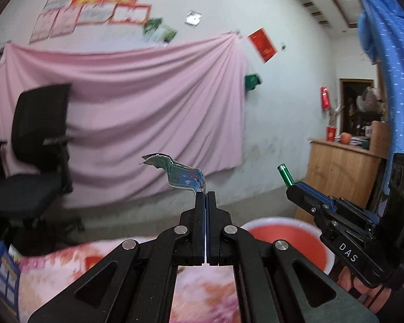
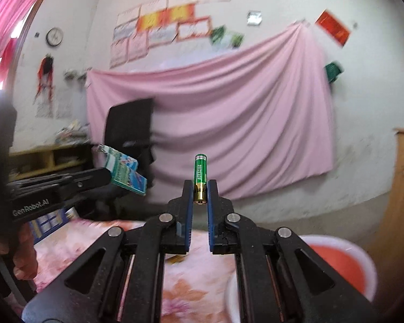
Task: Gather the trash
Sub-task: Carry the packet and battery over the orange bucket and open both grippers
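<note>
My left gripper (image 1: 205,194) is shut on a torn green and blue wrapper (image 1: 181,173), which sticks up from the fingertips. It also shows in the right wrist view (image 2: 124,171) at the left. My right gripper (image 2: 200,184) is shut on a green and gold battery (image 2: 200,179), held upright. The battery also shows in the left wrist view (image 1: 285,175) at the right. Both grippers are raised above a floral table cloth (image 2: 75,242). A red basin with a white rim (image 1: 291,242) sits below and to the right; it also shows in the right wrist view (image 2: 344,263).
A black office chair (image 1: 37,148) stands at the left before a pink sheet (image 1: 137,107) on the wall. A wooden cabinet (image 1: 339,172) stands at the right. A blue box (image 1: 2,271) lies at the table's left edge.
</note>
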Motion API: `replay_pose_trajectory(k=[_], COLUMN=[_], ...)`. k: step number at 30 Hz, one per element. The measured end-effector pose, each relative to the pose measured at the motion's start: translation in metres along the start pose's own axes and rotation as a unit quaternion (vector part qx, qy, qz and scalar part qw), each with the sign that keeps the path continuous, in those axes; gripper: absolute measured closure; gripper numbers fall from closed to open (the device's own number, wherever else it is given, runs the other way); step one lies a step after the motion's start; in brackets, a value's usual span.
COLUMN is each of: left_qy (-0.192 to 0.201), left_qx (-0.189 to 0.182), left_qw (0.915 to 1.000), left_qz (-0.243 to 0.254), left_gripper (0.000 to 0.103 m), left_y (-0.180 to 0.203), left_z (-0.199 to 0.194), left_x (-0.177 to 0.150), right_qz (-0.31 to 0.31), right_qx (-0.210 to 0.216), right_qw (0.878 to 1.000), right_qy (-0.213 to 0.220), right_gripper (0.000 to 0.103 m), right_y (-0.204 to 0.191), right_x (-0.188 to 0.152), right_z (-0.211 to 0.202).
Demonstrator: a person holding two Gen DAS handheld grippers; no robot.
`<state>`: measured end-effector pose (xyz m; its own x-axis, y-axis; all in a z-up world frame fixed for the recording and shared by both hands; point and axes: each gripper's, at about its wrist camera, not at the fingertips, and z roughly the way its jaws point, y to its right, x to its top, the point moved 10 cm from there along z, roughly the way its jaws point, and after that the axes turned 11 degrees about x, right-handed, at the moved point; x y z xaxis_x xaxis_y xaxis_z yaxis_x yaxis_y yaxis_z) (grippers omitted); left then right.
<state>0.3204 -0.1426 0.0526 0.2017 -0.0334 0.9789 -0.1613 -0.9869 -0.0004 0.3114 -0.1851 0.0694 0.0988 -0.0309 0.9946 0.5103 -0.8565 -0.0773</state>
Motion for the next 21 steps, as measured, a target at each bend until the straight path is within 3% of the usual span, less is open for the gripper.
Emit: replay_pose_trajectory(k=[5, 11, 16, 21], left_qy=[0.030, 0.033, 0.014, -0.026], left_qx=[-0.036, -0.079, -0.104, -0.118], left_qw=[0.9983, 0.9943, 0.9921, 0.9907], left_qz=[0.035, 0.064, 0.069, 0.064], left_gripper=[0.103, 0.103, 0.103, 0.103], left_y=[0.049, 0.106, 0.147, 0.160], left_z=[0.002, 0.013, 0.025, 0.040], left_x=[0.005, -0.006, -0.018, -0.034], right_qz=[0.007, 0.031, 0.043, 0.074], right_qx=[-0.051, -0.098, -0.128, -0.151], right_qw=[0.998, 0.994, 0.991, 0.985], right_qy=[0.033, 0.035, 0.019, -0.030], right_gripper=[0.071, 0.071, 0.070, 0.070], right_y=[0.027, 0.066, 0.090, 0.120], right_x=[0.011, 0.007, -0.003, -0.026], right_z=[-0.029, -0.059, -0.077, -0.081])
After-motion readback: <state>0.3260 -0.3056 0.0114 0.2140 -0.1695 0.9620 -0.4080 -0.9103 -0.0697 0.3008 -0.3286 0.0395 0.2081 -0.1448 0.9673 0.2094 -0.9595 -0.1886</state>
